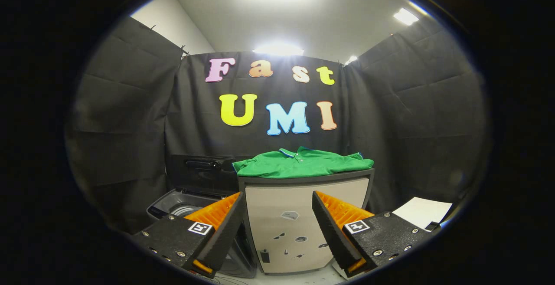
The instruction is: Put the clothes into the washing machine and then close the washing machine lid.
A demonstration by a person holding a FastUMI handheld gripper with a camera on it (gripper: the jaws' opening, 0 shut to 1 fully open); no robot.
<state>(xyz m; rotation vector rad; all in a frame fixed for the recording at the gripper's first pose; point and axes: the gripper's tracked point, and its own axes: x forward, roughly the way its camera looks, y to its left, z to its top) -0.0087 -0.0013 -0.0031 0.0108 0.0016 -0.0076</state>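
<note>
Gripper (pixel 277 215), jaws spread and empty; cabinet (pixel 303 228) just ahead between them, green shirt (pixel 299 163) folded on top; washer (pixel 190 207), lid up, beyond the left finger.

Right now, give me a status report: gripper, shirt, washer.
Gripper open, holding nothing. Green shirt folded atop cabinet, beyond fingers. Washing machine beside cabinet, lid up. Path open.

One green shirt (pixel 300 163) atop one cabinet (pixel 303 228); one open washing machine (pixel 190 204) beside the cabinet; one gripper (pixel 277 228), fingers apart.
</note>
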